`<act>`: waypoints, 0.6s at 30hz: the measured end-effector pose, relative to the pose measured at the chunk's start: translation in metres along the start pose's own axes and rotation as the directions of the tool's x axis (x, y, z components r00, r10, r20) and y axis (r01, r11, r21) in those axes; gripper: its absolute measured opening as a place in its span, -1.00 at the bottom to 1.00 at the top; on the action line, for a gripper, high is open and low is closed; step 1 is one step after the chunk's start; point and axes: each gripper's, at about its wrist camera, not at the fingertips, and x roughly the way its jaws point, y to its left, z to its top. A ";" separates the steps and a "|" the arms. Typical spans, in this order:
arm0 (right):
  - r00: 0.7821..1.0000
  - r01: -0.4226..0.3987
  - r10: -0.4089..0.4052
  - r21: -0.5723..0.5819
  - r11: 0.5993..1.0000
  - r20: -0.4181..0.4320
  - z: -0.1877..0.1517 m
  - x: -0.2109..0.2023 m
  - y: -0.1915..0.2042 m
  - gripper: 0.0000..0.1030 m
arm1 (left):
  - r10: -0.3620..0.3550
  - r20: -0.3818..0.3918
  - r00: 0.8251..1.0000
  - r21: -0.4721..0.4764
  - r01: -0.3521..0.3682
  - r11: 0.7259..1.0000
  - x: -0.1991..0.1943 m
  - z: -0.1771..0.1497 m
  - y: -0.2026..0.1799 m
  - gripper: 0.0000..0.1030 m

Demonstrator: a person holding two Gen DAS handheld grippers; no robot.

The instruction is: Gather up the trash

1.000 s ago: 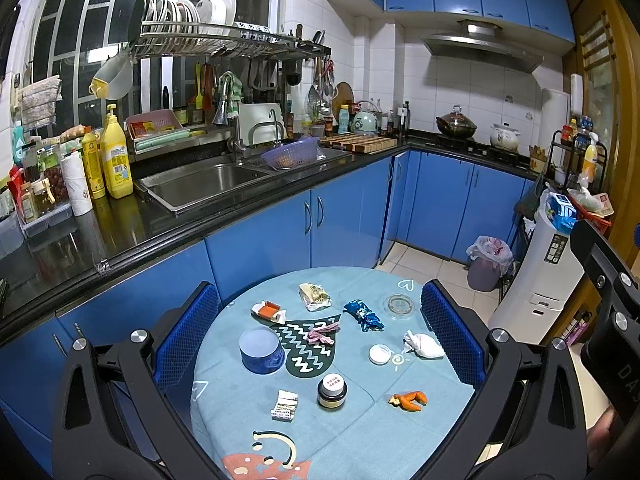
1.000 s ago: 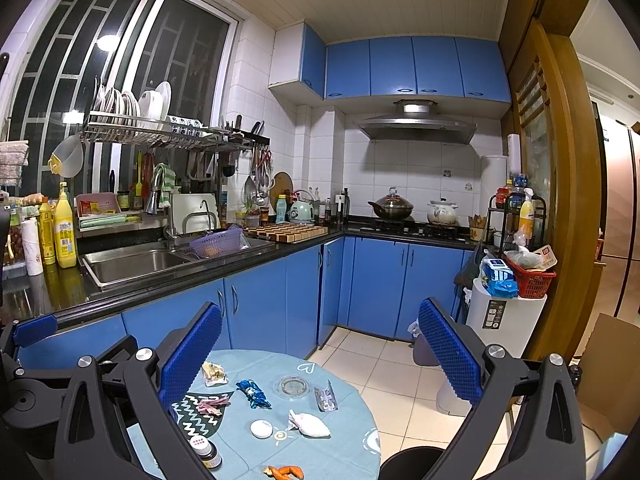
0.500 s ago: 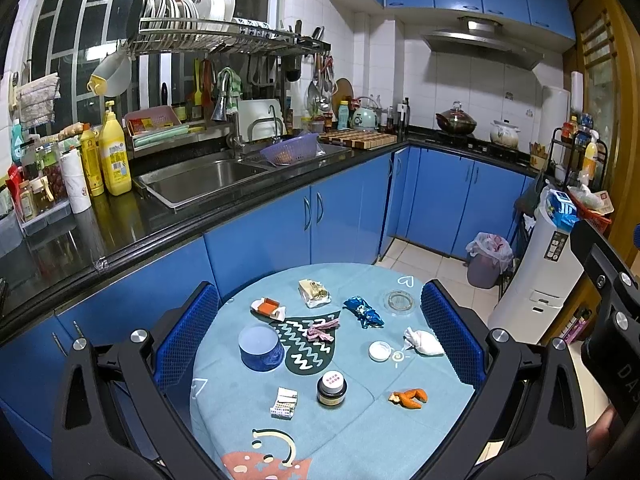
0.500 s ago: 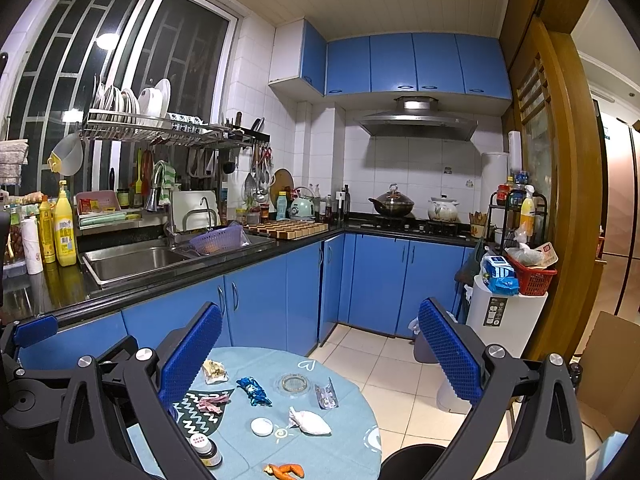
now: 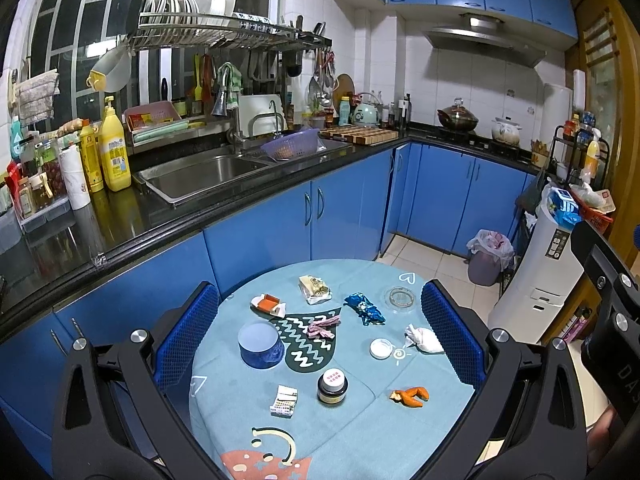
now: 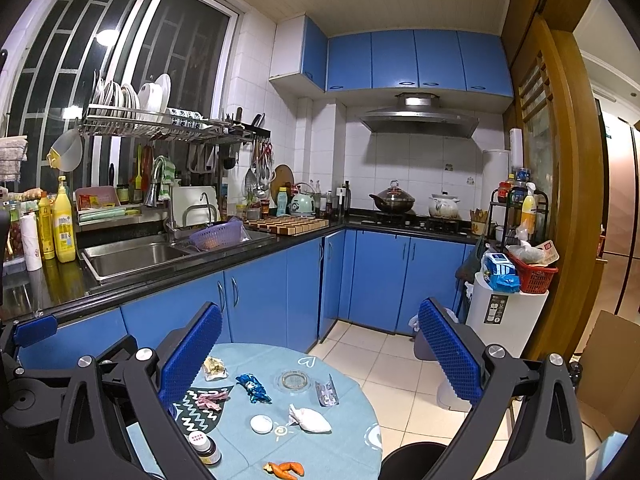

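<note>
Over the round bench (image 5: pixel 352 436), both claws hang wide open and empty, well above the litter. From left to right lie a blue cup (image 5: pixel 258 345), a small carton (image 5: pixel 285 400), a red-and-white wrapper (image 5: pixel 269 304), pink scraps (image 5: pixel 321 327), a dark jar (image 5: pixel 332 385), a blue foil wrapper (image 5: pixel 365 309), a white cap (image 5: pixel 380 348), a crumpled tissue (image 5: pixel 424 340) and orange peel (image 5: pixel 410 395). The left claw (image 5: pixel 320 344) likely does best dropping straight onto one piece and closing low so thin wrappers do not slip. The right claw (image 6: pixel 320 356) suits the tissue; a dark bin (image 6: pixel 412 460) sits just beside the bench edge.
</note>
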 end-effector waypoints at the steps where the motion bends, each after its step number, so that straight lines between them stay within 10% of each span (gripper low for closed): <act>1: 1.000 0.000 0.000 0.000 1.000 -0.002 0.000 0.000 0.000 0.86 | 0.000 -0.001 1.000 0.001 0.000 1.000 0.000 0.000 0.000 0.94; 18: 1.000 0.000 0.000 -0.001 1.000 -0.007 -0.001 0.002 0.001 0.86 | -0.003 -0.009 1.000 0.000 0.003 1.000 0.004 -0.001 0.000 0.94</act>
